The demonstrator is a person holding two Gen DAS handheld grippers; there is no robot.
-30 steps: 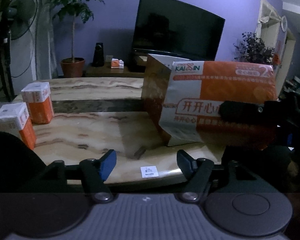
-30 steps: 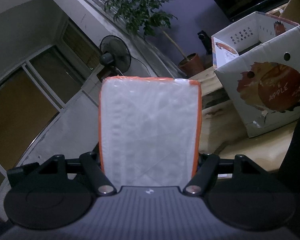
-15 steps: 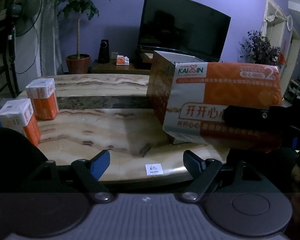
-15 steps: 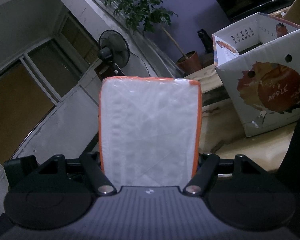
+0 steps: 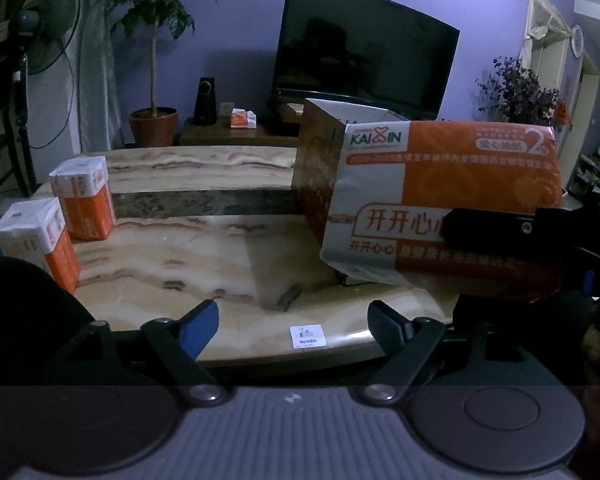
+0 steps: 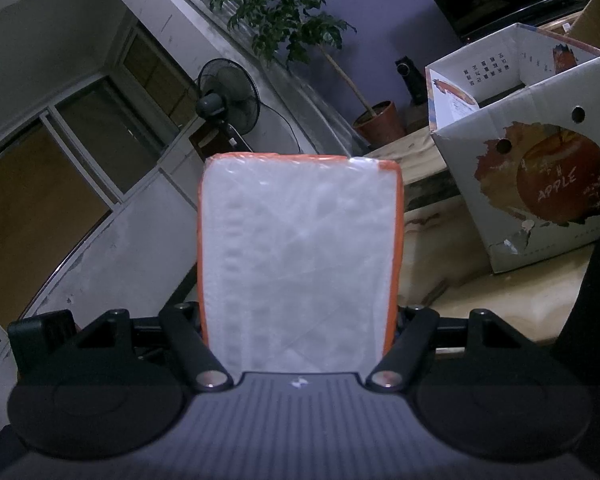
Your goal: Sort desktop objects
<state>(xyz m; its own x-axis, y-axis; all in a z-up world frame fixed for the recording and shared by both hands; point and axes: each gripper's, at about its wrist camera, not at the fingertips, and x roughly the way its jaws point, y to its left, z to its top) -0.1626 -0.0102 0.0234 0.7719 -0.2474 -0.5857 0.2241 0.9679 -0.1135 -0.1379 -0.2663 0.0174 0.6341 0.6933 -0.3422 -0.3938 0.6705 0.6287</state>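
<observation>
You are carrying one tissue pack (image 6: 300, 264) in your right hand-held gripper (image 6: 300, 320), its fingers pinching the pack's orange sides; seen from the left wrist, that pack (image 5: 440, 184) is hanging in the air just in front of the open carton (image 6: 540, 168), not yet inside it. Two more tissue packs, one nearer (image 5: 36, 240) and one behind it (image 5: 84, 196), are still standing on the surface (image 5: 188, 264) at the left, well apart from the carton. Judging by this, sorting is only partly under way: one pack in transit, two waiting. Your left hand-held gripper (image 5: 294, 322) is hovering over the near edge of the surface, tilted downward, fingers spread with nothing between them.
</observation>
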